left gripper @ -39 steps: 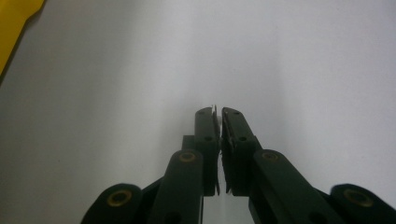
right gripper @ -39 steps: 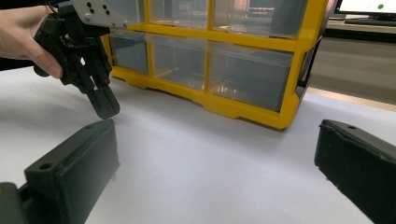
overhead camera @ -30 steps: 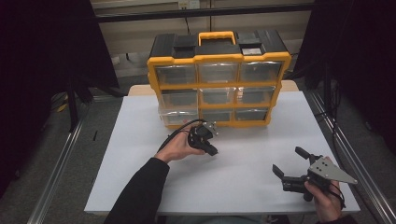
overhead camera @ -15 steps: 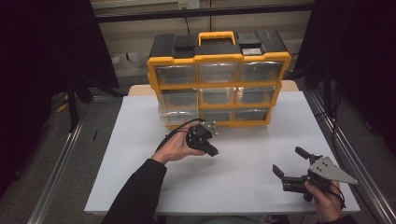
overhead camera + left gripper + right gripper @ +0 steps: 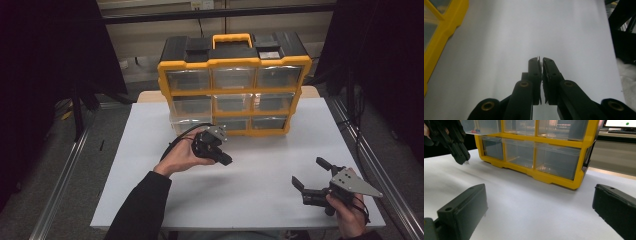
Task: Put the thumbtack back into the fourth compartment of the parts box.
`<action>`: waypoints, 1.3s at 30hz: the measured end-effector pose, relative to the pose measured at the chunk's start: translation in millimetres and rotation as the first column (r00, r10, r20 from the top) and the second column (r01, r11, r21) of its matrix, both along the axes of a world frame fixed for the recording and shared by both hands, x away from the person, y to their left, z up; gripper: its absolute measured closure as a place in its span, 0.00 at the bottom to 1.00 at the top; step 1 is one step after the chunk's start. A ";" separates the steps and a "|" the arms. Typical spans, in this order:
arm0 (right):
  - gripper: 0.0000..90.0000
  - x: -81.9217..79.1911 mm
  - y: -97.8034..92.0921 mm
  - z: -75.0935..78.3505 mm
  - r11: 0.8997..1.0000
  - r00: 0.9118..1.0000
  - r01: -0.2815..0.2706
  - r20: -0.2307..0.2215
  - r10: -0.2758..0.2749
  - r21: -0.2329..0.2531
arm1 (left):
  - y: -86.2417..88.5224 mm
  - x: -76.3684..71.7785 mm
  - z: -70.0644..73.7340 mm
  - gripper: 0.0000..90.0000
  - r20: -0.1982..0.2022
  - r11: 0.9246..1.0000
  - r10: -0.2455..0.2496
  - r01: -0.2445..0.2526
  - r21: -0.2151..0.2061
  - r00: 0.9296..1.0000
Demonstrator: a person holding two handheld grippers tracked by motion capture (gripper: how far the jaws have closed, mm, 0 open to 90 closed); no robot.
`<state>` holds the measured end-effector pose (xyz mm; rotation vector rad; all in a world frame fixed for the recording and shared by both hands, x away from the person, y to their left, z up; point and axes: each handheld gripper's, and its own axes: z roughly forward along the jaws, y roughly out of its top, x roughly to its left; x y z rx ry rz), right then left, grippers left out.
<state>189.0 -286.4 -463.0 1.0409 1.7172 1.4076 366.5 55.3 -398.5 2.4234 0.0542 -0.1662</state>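
**Tiny Part Could Slip From The Left Tongs**

The left tongs [image 5: 223,159] sit clenched on a small pale piece [image 5: 539,60] at their very tips, held above the white tabletop [image 5: 260,200] near its centre, just in front of the yellow drawer cabinet [image 5: 234,82] at 12 o'clock. With so slight a grip, I judge that a tilt or loosening could drop it. The right tongs [image 5: 310,175] rest at 4 o'clock, spread wide, grasping nothing.

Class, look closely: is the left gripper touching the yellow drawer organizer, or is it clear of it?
Apart. In the right gripper view, the left gripper hangs in front of the yellow drawer organizer, with bare white table between them.
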 end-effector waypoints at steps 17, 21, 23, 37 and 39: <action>0.00 0.0 0.2 0.0 1.000 1.000 -0.001 0.000 0.001 0.001 | 16.1 -4.9 36.6 0.95 0.067 0.992 0.035 -0.027 -0.126 0.997; 0.00 0.1 0.1 0.0 1.000 1.000 0.000 0.001 0.000 0.001 | 18.4 -6.6 45.9 0.95 0.084 0.988 0.036 -0.023 -0.150 0.996; 0.00 0.0 0.1 0.0 1.000 1.000 0.000 0.000 0.000 0.001 | 20.2 -7.1 51.9 0.95 0.082 0.986 0.030 -0.016 -0.165 0.996; 0.00 0.7 0.3 -0.2 1.000 1.000 -0.003 0.000 0.003 -0.001 | 34.4 -7.2 84.1 0.95 0.114 0.969 0.065 -0.035 -0.245 0.991; 0.00 0.8 0.7 -0.1 1.000 1.000 -0.004 0.002 0.004 -0.001 | 36.9 -5.7 89.9 0.95 0.137 0.968 0.069 -0.033 -0.249 0.988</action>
